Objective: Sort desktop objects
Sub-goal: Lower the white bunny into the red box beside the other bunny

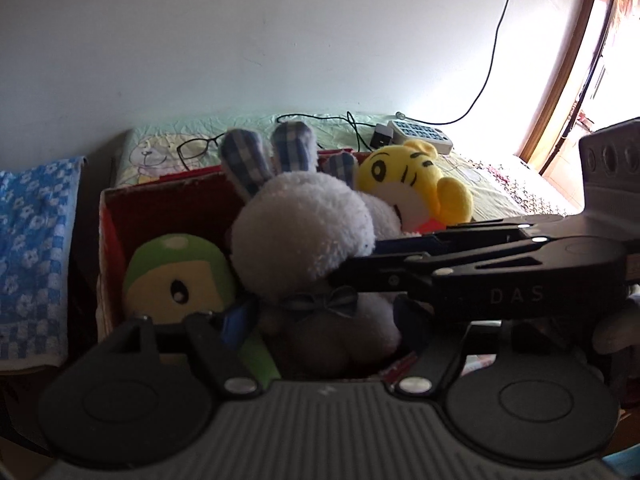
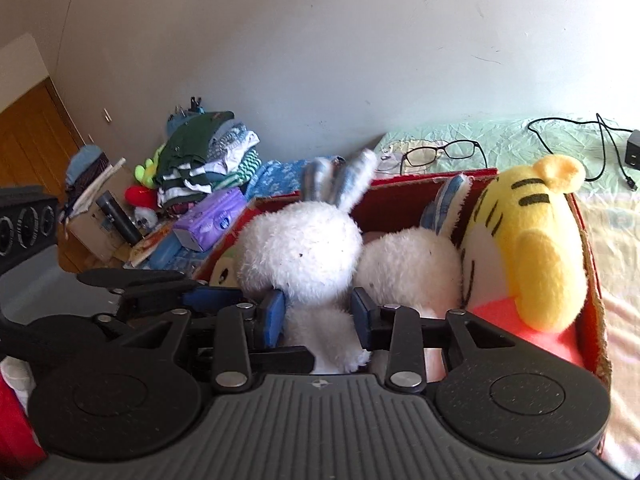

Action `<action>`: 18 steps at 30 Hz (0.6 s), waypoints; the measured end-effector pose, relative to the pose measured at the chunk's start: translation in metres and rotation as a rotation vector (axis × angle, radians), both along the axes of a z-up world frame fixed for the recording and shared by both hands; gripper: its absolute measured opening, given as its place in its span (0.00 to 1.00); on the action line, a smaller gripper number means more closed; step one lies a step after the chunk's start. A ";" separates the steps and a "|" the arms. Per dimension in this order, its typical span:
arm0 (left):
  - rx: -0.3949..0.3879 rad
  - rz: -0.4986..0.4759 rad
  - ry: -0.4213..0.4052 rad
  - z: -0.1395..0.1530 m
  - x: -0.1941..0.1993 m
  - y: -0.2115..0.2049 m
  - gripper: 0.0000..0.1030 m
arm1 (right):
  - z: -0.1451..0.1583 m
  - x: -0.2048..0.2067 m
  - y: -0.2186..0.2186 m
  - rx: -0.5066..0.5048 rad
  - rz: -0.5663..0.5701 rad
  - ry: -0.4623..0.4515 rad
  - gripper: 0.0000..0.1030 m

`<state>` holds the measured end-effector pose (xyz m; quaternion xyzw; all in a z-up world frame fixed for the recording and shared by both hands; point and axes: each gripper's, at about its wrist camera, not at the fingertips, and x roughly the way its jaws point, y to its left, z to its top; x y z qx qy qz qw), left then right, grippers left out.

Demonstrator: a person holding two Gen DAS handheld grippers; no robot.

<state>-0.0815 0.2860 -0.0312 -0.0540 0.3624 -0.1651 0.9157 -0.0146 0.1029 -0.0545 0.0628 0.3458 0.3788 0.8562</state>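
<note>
A red cardboard box (image 1: pixel 168 200) (image 2: pixel 592 320) on the bed holds plush toys. A white rabbit (image 1: pixel 300 232) (image 2: pixel 300 252) with checked blue ears sits in the middle. A second white rabbit (image 2: pixel 408 268) lies beside it. A yellow tiger (image 1: pixel 408 176) (image 2: pixel 532 240) is at the right, a green toy (image 1: pixel 176 276) at the left. My right gripper (image 2: pixel 318 316) has its blue pads (image 2: pixel 274 316) closed around the rabbit's body. My left gripper (image 1: pixel 316 320) stands wide around the rabbit, its left pad (image 1: pixel 236 320) beside the body; the right finger is hidden behind the right gripper's arm (image 1: pixel 480 272).
Black glasses (image 1: pixel 200 146) (image 2: pixel 440 152), a black cable (image 2: pixel 600 136) with a charger (image 1: pixel 384 136) and a white device (image 1: pixel 420 136) lie on the green bedsheet. A blue towel (image 1: pixel 32 248), folded clothes (image 2: pixel 204 156) and a purple tissue pack (image 2: pixel 212 220) are at the left.
</note>
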 end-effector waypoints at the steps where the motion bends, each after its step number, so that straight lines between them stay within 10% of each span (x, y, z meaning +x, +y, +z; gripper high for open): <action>1: -0.013 -0.004 -0.002 0.001 -0.005 0.003 0.77 | 0.000 -0.002 -0.001 -0.011 -0.006 -0.002 0.36; 18: -0.072 -0.027 -0.041 0.011 0.010 0.015 0.79 | 0.007 0.010 -0.003 0.185 -0.079 0.116 0.25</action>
